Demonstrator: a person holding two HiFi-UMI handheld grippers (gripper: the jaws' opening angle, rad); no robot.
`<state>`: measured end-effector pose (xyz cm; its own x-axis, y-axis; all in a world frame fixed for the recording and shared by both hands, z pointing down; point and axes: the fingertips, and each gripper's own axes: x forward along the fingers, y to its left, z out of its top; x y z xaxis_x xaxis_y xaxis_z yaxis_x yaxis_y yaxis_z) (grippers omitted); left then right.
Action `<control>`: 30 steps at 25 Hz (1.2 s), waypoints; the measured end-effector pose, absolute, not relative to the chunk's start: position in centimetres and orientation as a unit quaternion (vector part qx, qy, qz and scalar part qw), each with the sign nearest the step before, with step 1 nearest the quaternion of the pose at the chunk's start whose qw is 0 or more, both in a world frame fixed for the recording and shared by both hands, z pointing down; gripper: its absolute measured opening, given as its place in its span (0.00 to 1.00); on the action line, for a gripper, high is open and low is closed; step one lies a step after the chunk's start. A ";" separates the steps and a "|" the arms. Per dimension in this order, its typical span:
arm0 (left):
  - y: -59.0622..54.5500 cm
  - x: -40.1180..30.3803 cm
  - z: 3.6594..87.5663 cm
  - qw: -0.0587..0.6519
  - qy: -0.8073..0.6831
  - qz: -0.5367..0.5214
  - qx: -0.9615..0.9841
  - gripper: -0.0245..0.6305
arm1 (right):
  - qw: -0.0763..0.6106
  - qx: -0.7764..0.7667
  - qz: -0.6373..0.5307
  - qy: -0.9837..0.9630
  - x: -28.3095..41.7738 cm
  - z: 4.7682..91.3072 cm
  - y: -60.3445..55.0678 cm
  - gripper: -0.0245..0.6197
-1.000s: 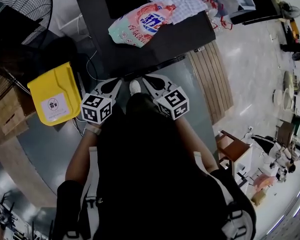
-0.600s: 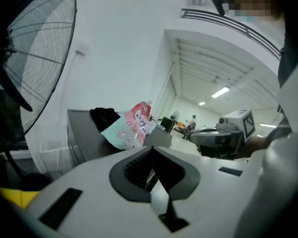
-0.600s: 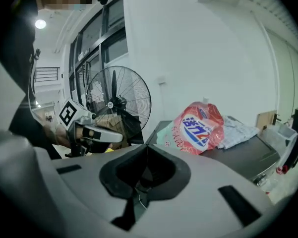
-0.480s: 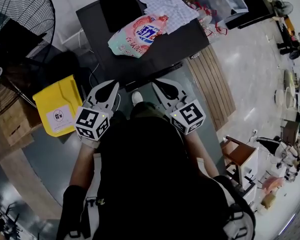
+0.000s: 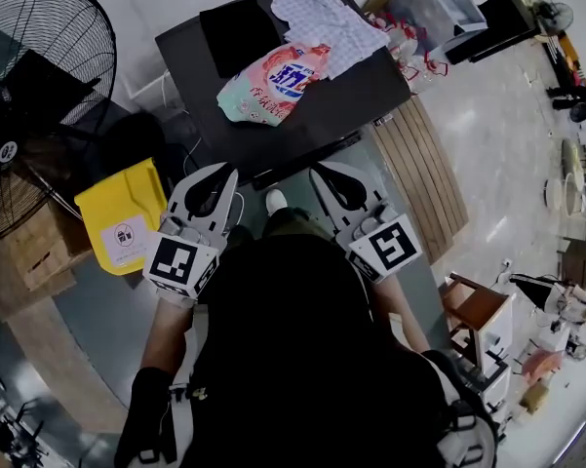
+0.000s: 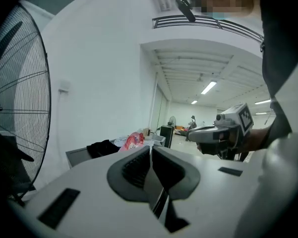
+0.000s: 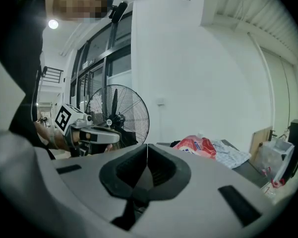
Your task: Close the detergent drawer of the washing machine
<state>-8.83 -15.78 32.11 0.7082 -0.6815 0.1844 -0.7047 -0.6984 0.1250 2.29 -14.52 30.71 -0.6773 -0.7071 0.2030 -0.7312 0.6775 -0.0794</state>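
Left tongs (image 6: 150,150): jaws fully together, nothing between them. Right tongs (image 7: 147,150): jaws fully together, empty. Both are held side by side in front of the washing machine (image 5: 356,86), clear of it. Its dark top carries a detergent pouch (image 5: 273,81) and a checked cloth (image 5: 327,18). The detergent drawer cannot be made out on the machine's front edge.

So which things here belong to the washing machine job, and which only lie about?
Job:
washing machine
left hand-held gripper, shut, empty
right hand-held gripper, shut, empty

Lying about:
detergent bag
checked cloth
yellow bin
fan
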 end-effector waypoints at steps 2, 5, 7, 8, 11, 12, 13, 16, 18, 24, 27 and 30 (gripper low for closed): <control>-15.8 -8.8 31.6 0.087 -0.380 0.061 0.919 0.05 | 0.076 0.396 0.078 -0.912 2.3 30.3 -14.5 0.06; -16.0 -8.9 31.2 0.084 -0.383 0.060 0.918 0.05 | 0.078 0.397 0.076 -0.911 2.3 30.0 -14.5 0.06; -16.0 -8.8 31.0 0.083 -0.383 0.060 0.918 0.05 | 0.079 0.395 0.073 -0.912 2.2 29.9 -14.4 0.06; -16.0 -8.8 30.9 0.083 -0.383 0.060 0.918 0.05 | 0.078 0.393 0.073 -0.913 2.2 29.9 -14.4 0.06; -16.0 -8.8 31.0 0.080 -0.380 0.054 0.920 0.05 | 0.075 0.392 0.079 -0.913 1.9 30.2 -14.5 0.06; -16.1 -8.8 31.0 0.082 -0.380 0.053 0.920 0.05 | 0.073 0.395 0.084 -0.912 1.9 30.3 -14.6 0.06; -16.1 -8.9 30.9 0.085 -0.381 0.053 0.919 0.05 | 0.071 0.397 0.090 -0.911 2.0 30.4 -14.7 0.06; -16.2 -9.0 30.8 0.091 -0.382 0.054 0.918 0.05 | 0.071 0.400 0.093 -0.909 2.0 30.5 -14.8 0.06; -16.1 -9.2 31.1 0.094 -0.382 0.052 0.918 0.05 | 0.071 0.399 0.093 -0.909 1.8 30.6 -14.9 0.06; -16.1 -9.3 31.6 0.107 -0.380 0.046 0.918 0.05 | 0.069 0.402 0.103 -0.907 1.8 31.0 -15.0 0.06; -16.2 -9.2 31.6 0.108 -0.381 0.047 0.917 0.05 | 0.070 0.399 0.102 -0.909 1.7 31.0 -15.0 0.06; -16.2 -9.2 31.6 0.110 -0.381 0.049 0.917 0.05 | 0.071 0.398 0.104 -0.909 1.8 31.0 -14.9 0.06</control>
